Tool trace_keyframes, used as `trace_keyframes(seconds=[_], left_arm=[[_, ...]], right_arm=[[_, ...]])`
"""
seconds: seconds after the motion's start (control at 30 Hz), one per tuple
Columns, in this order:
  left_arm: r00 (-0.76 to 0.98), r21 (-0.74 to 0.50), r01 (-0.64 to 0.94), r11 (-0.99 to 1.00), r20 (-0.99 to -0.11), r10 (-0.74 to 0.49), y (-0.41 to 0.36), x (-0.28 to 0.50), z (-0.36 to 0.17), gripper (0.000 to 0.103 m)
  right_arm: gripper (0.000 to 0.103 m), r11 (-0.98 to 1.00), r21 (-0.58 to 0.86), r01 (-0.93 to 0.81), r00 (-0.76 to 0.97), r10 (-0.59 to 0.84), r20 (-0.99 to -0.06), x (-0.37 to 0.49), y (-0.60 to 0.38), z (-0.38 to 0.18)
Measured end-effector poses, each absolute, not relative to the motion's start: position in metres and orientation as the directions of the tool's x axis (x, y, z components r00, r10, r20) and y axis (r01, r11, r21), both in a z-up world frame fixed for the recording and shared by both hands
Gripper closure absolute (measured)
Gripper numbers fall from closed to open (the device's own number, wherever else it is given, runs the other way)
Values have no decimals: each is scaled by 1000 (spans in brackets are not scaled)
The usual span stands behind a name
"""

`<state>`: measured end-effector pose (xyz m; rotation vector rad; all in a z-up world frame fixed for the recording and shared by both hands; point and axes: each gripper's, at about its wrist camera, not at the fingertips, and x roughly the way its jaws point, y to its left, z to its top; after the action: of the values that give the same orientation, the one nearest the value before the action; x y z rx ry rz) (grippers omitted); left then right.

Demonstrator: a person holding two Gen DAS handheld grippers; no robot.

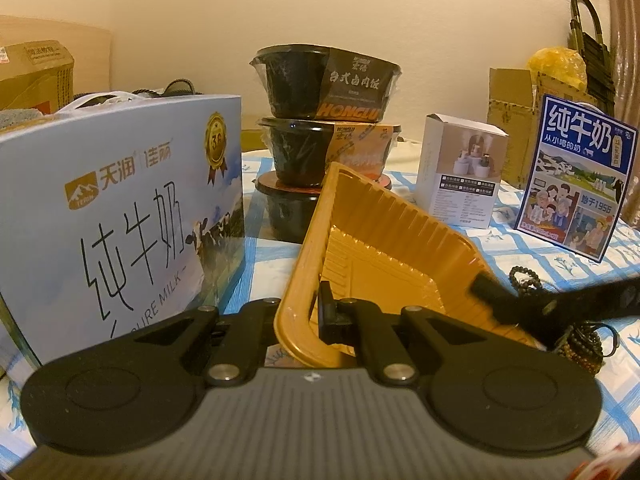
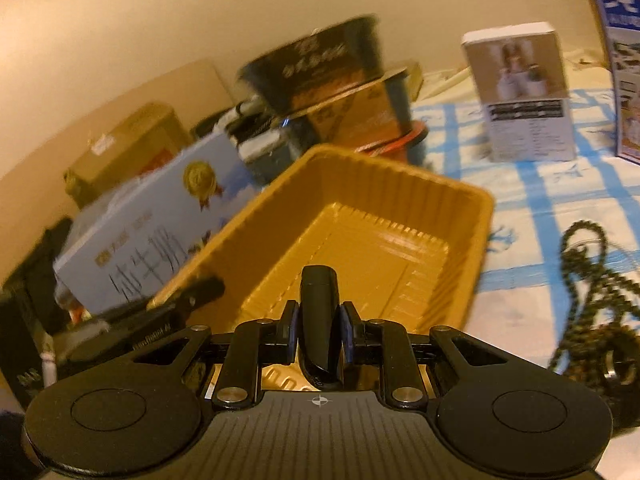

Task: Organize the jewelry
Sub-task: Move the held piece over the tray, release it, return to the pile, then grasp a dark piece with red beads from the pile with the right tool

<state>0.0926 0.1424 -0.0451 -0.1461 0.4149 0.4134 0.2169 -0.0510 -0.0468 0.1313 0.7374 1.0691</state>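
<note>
A gold plastic tray [image 1: 380,248] is tipped up on the blue-checked cloth, and my left gripper [image 1: 302,312] is shut on its near rim. In the right wrist view the tray [image 2: 360,216] lies just ahead, with the left gripper [image 2: 192,296] on its left edge. My right gripper [image 2: 319,332] is shut on a glossy black piece [image 2: 319,292], perhaps a bangle, which stands upright between the pads over the tray's near side. From the left wrist view the right gripper [image 1: 512,300] is a dark blur at the tray's right wall. Dark beaded strings [image 1: 524,280] [image 2: 588,280] lie on the cloth to the right of the tray.
A large pale-blue milk box [image 1: 120,208] stands left of the tray. Three stacked black food bowls [image 1: 320,120] sit behind it. A small white box [image 1: 460,172] and a blue milk carton [image 1: 576,184] stand at the back right, with cardboard boxes [image 1: 516,120] along the wall.
</note>
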Motion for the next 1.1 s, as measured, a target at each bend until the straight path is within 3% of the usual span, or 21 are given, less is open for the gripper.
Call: trace_keyframes(seconds=[0.3,0.43,0.6,0.9,1.1], left_arm=[[830,-52,-419,906,-427,359,144,92,-46,97],[828,-51,-420,906,-431,360,144,94,-46,97],[827,-47,-421,906,-431,362,144,94,-46,97],[822,-34,-425,905,-433,370,143,96,-46,97],[818,-31,-428,903,-438,373,144,97,-47,97]], right_arm=[[80,503,278,-818,297,783,-546,195,-14,-68],[61,496,267,-826,321,803,-502,192,-27,-57],[59,559,264,-786,406,789,-461,195,-61,-41],[57,774,305,-555,603,627,-493,210,-149,-47],[48,863,380,-333,669,500,-550,227,-206,-69]])
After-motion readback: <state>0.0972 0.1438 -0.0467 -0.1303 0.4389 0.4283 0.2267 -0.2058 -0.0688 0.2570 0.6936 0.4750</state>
